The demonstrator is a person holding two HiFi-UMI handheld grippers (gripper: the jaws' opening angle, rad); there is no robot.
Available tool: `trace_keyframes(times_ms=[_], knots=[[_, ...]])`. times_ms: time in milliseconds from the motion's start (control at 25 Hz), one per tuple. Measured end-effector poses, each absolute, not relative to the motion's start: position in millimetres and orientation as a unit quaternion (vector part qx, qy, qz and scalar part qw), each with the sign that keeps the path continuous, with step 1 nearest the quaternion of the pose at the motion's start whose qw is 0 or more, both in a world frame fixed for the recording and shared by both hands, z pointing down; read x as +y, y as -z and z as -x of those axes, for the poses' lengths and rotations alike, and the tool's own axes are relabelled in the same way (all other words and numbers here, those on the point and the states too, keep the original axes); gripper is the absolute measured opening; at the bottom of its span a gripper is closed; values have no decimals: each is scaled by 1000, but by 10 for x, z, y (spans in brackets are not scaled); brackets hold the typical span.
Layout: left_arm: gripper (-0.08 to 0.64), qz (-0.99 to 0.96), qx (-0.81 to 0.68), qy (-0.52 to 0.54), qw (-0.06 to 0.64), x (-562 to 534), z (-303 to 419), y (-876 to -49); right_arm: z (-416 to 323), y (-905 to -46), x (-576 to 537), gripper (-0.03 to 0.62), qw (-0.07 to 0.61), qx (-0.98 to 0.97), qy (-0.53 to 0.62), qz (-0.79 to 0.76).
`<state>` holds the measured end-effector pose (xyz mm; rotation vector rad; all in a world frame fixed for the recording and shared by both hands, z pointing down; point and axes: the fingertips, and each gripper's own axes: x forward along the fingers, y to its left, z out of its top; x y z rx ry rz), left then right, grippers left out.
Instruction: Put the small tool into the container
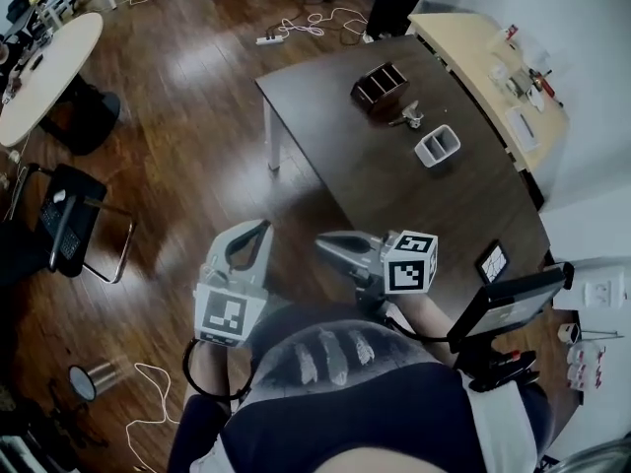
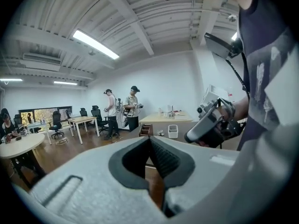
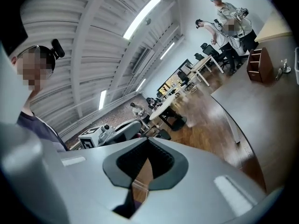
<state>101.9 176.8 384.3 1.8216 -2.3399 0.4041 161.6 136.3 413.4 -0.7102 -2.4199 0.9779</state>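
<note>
Left tongs (image 1: 258, 233) and right tongs (image 1: 325, 243) are both clenched on nothing. Each gripper view shows its pads met tip to tip. Both are held close against the person's body, well apart from the work.

Task item: the small tool (image 1: 409, 116), a pale metallic piece, lies on the dark table (image 1: 325, 136) between a brown box (image 1: 380, 87) and a white container (image 1: 437, 146). It is near both and, as far as can be told, touches neither. It is not yet picked up, so the task is judged to be at its start.

Risks:
- The tongs must be released before any approach. Arriving clenched would shove the tool along the table.
- The tool is small and low, so a poor pinch may flick it against the brown box.
- Two open vessels stand beside the tool. The white container is the likelier target, but that is a judgement and the wrong one could be chosen.
- The white container looks light and could slide or tip if struck on its rim.

Clearance:
- The tool sits well in from the table edges.
- A screen on a stand (image 1: 508, 304) is near the person's right side.
- A black chair (image 1: 69, 220) stands to the left.
- Cables (image 1: 311, 23) lie on the floor (image 1: 197, 146) beyond the table's far corner.
- Wooden floor lies between the person and the near table edge.
</note>
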Motion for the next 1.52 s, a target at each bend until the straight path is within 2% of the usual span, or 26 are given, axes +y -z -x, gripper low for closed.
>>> trace_keyframes(times_ms=[200, 480, 880, 1160, 1320, 1520], knots=[[3, -621, -774, -104, 66, 1852, -392, -3864, -1052, -4130, 1469, 1, 223, -888, -336, 222], [3, -647, -756, -85, 54, 1670, -10, -3858, -671, -4162, 1175, 2, 217, -903, -329, 170], [3, -672, -724, -141, 63, 993, 458, -3874, -136, -4139, 337, 2, 168, -912, -352, 125], [3, -705, -678, -198, 73, 112, 629, -4051, 14, -4422, -829, 0, 127, -909, -393, 51], [3, -721, -653, -218, 85, -314, 683, -4115, 76, -4562, -1208, 0, 142, -912, -382, 31], [3, -741, -625, -226, 100, -807, 772, -4142, 155, -4599, -1427, 1, 170, -940, -296, 10]])
